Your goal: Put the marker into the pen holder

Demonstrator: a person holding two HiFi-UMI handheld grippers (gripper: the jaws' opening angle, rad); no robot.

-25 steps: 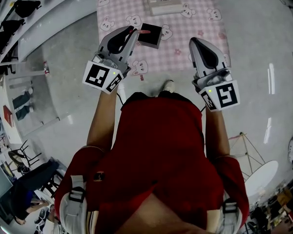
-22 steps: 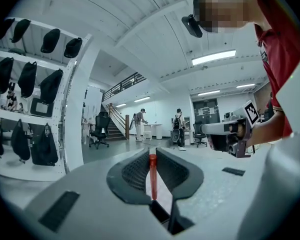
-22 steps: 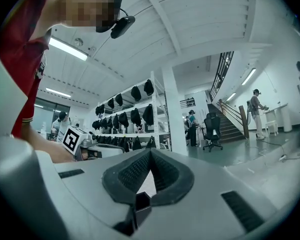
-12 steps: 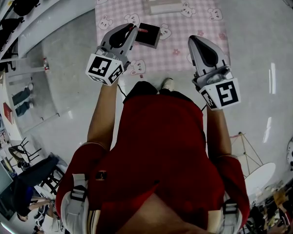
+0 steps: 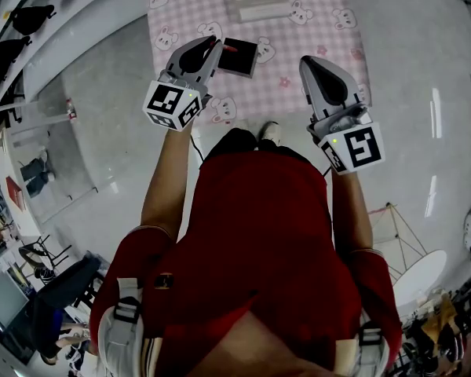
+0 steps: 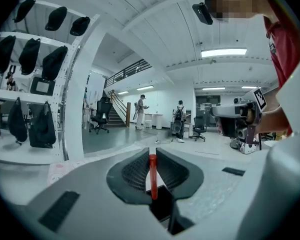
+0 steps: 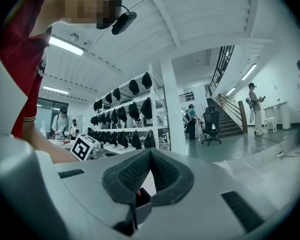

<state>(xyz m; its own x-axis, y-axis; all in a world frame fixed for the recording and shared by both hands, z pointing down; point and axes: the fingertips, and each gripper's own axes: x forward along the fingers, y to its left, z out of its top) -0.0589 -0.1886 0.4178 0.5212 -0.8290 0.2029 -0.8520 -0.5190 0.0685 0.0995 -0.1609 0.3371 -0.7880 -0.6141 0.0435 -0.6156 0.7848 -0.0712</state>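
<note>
Left gripper (image 5: 213,48) had the marker (image 5: 230,49), no question. In the left gripper view the fingers (image 6: 132,174) were clamped on the red barrel, one ribbed pad on each side. The marker stood nearly upright in that frame, its long axis lined up with the fingers and running down toward the gap below them.

And what showed in that gap? The pen holder (image 6: 162,206), a dark open box, right under the marker's lower end. From the head view the holder (image 5: 242,58) sat on the pink checked desk (image 5: 330,6) in the upper middle of the frame. It lay just to the right of the left fingertips, and the marker's red tip poked out over its near left edge. Whether the tip had crossed inside the rim, I could not tell from these views.

The right gripper (image 5: 308,61) hung well apart at the right of the frame, its fingers pressed together on nothing. Its own view caught the holder (image 7: 142,201) only as a small dark corner low down.

So the left side was the one placed to finish. By my read, it came down to tipping the marker's lower end into that opening before letting go.
</note>
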